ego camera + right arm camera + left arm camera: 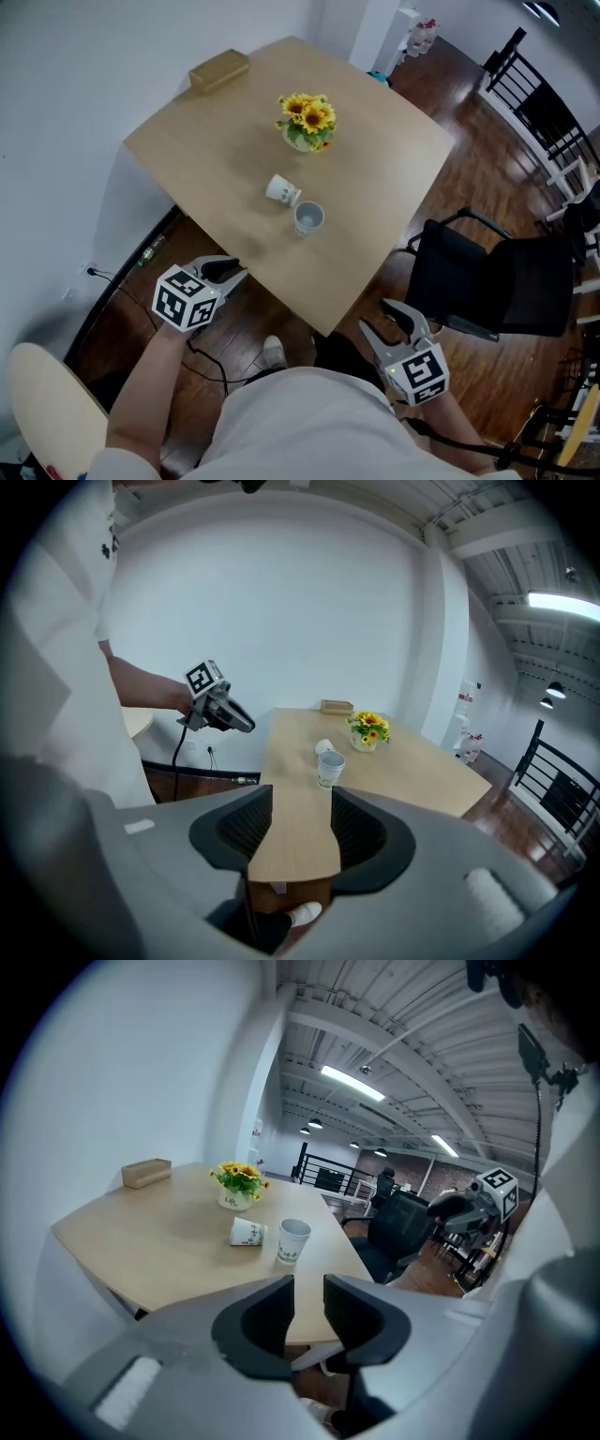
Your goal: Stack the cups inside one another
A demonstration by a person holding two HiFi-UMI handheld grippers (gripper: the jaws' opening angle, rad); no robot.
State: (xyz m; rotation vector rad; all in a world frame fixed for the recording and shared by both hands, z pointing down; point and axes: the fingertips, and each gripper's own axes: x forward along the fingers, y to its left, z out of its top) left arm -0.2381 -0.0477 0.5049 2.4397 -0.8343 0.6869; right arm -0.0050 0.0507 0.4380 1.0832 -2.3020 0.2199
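Brightly and evenly lit, without harsh glare. Lit from overhead by strip lamps (352, 1082) glowing white in the left gripper view. Softly shadowed on the white wall (66, 187) beside the bench (225, 178). Sharp throughout the head view. Strongly bowed and black-cornered in both gripper views; soft on the left hand-held gripper (308, 1307) and right hand-held gripper (302, 827) close to the lens.

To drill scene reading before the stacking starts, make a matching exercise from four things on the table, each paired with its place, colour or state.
1 far cup
2 near cup
3 box
4 flowers

A at a corner of the table
B lies on its side
C yellow
D stands open end up

Pairs: 1-B, 2-D, 3-A, 4-C
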